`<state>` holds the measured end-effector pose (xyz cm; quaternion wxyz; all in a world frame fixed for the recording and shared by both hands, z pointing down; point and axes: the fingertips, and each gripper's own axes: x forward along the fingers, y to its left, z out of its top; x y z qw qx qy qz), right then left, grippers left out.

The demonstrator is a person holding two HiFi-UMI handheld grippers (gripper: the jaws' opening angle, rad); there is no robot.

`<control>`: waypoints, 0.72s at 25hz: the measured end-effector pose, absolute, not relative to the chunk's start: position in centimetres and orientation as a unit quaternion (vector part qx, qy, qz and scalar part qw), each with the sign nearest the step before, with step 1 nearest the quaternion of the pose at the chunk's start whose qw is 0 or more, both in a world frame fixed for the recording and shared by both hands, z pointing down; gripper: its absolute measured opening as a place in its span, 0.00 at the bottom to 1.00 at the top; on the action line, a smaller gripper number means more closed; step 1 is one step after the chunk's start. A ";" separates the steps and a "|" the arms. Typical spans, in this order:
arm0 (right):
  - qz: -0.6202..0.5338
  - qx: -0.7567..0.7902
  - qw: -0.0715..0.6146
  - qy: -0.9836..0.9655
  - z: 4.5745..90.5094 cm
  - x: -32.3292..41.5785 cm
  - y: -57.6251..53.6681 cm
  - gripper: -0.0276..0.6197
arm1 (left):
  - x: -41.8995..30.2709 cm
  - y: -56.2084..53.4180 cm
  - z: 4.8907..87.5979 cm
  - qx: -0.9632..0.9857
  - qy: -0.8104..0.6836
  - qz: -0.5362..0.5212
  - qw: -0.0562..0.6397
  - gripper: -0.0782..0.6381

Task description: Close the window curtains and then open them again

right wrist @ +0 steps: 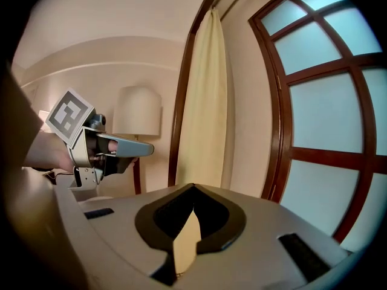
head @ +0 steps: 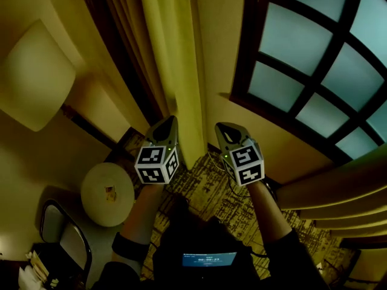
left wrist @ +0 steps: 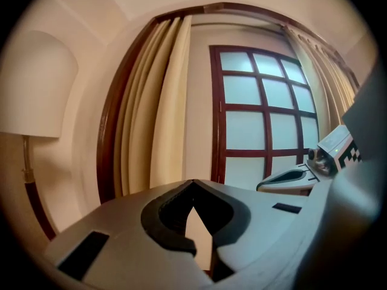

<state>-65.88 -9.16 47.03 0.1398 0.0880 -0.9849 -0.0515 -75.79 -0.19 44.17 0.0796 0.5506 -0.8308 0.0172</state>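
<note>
The left curtain [head: 172, 59] hangs gathered in cream-yellow folds beside the dark-framed window [head: 314, 53], whose panes are uncovered. The right curtain [head: 338, 192] is bunched at the window's other side. My left gripper [head: 171, 121] and right gripper [head: 222, 127] are raised side by side, pointing at the left curtain's lower part and the strip of wall next to it. Both are shut with nothing between the jaws. In the left gripper view the left gripper [left wrist: 193, 182] faces the left curtain [left wrist: 169, 113] and the window [left wrist: 266, 113]. In the right gripper view the right gripper [right wrist: 193, 186] faces the left curtain [right wrist: 205, 101].
A floor lamp with a pale shade [head: 33, 77] stands left of the curtain. Below it are a small round table [head: 107, 193] and a dark chair [head: 63, 237] on patterned carpet. A small lit screen [head: 208, 259] sits at the person's chest.
</note>
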 end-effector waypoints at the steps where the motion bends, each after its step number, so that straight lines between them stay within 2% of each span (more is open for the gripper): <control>1: -0.054 0.086 0.135 -0.986 46.1 -66.5 -8.9 0.06 | -76.4 -0.2 43.6 0.550 -0.832 0.014 0.074 0.11; 18: -0.092 0.100 0.069 -0.988 35.6 -77.0 -9.7 0.06 | -84.7 -2.0 33.9 0.560 -0.829 0.003 -0.005 0.11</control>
